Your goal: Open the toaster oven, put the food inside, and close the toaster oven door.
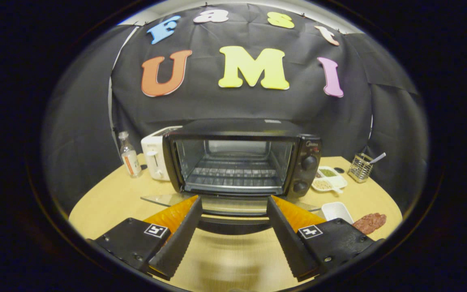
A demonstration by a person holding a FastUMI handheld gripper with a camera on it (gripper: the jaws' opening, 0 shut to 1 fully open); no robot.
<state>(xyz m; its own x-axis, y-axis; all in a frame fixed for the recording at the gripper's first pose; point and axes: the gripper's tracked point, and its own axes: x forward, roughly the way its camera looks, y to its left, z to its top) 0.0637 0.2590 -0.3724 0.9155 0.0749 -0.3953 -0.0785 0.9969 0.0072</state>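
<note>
So the oven (237,160) door (225,205) is already down flat, lying on the table (108,202) right at the fingertips, handle bar toward the gripper. First step looks done. Inside you can see the bare wire rack (233,174), nothing on it yet.

The gripper (233,202) is spread wide, holding nothing; the tips sit just over the near edge of the door, one on each side of it. The oven itself is dead ahead at 12 o'clock.

The food (369,223), a reddish-brown slab that looks like a meat patty, is lying on the table at about 4 o'clock from the oven, just off the right finger's outer side. There's a small white dish (336,211) right beside it, at its 10 o'clock.

Other stuff around: a white toaster (154,156) touching or nearly touching the oven at 9 o'clock, a bottle (129,156) further out the same way, a tray (330,180) of what looks like grains or beans at 3 o'clock, and a wire basket (360,167) with a utensil past that.

Still left, by my read: swing over to the patty, grab it, get it onto the rack, then lift the door shut. So roughly a third in.
</note>
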